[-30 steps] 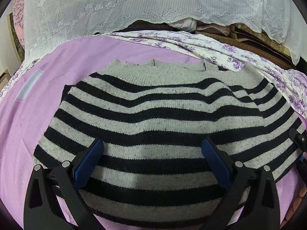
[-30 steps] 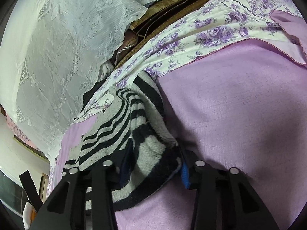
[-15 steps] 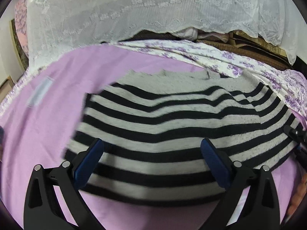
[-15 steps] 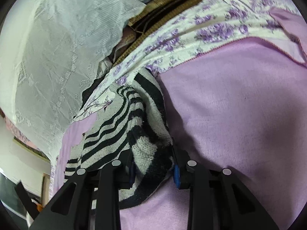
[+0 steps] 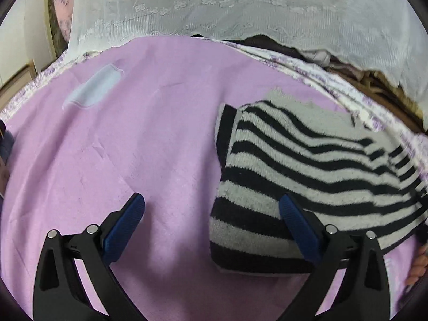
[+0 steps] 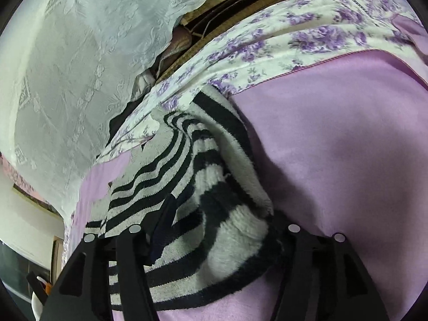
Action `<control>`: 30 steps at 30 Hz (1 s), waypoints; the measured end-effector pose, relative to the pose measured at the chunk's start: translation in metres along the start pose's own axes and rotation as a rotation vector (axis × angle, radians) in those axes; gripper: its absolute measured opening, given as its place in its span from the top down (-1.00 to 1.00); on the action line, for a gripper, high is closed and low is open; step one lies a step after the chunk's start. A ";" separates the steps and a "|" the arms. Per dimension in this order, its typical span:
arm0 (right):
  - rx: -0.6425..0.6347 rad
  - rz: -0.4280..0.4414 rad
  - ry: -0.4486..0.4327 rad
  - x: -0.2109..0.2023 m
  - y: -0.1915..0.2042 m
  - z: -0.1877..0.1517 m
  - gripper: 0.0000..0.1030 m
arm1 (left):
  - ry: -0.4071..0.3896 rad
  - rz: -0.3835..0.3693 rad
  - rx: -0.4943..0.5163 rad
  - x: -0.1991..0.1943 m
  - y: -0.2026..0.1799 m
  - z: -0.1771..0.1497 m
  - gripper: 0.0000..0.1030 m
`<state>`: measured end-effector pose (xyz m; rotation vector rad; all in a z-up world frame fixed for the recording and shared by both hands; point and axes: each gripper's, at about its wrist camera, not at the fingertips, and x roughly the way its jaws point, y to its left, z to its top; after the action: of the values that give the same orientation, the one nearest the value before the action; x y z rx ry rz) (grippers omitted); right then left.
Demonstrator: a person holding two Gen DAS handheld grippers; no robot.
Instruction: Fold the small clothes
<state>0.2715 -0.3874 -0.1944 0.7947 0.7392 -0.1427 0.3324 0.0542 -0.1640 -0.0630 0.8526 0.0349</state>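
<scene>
A grey and black striped knit sweater (image 5: 307, 165) lies folded on a purple blanket (image 5: 133, 147), at the right of the left wrist view. My left gripper (image 5: 211, 208) is open and empty above the blanket; its right blue pad (image 5: 297, 222) is over the sweater's left edge. In the right wrist view the sweater (image 6: 203, 214) is bunched between the fingers of my right gripper (image 6: 222, 230), which is shut on it at its near end. The right gripper's pads are hidden by the knit.
A white lace cover (image 5: 240, 13) hangs over stacked things behind the blanket. A floral purple and white sheet (image 6: 281, 50) borders the blanket at the back. A pale patch (image 5: 93, 91) lies on the blanket at the left.
The left gripper has swung left, off the sweater and over bare blanket. The sweater now shows narrower, folded toward the right. The right gripper keeps its hold and has shifted slightly.
</scene>
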 end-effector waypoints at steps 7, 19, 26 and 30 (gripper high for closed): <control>0.050 0.016 -0.102 -0.006 -0.005 -0.005 0.47 | -0.059 0.071 0.102 -0.009 -0.024 -0.009 -0.91; -0.096 0.021 -0.181 -0.028 0.054 -0.003 0.50 | -0.022 0.066 0.028 -0.005 -0.003 0.000 -0.91; -0.062 0.084 -0.128 -0.020 0.082 -0.002 0.51 | -0.040 0.072 -0.072 -0.014 0.027 0.012 -0.91; -0.047 0.118 -0.108 -0.017 0.096 -0.005 0.51 | -0.052 0.091 -0.079 -0.018 0.032 0.015 -0.91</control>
<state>0.2930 -0.3191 -0.1281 0.7775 0.5904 -0.0605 0.3304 0.0873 -0.1418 -0.0968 0.8013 0.1554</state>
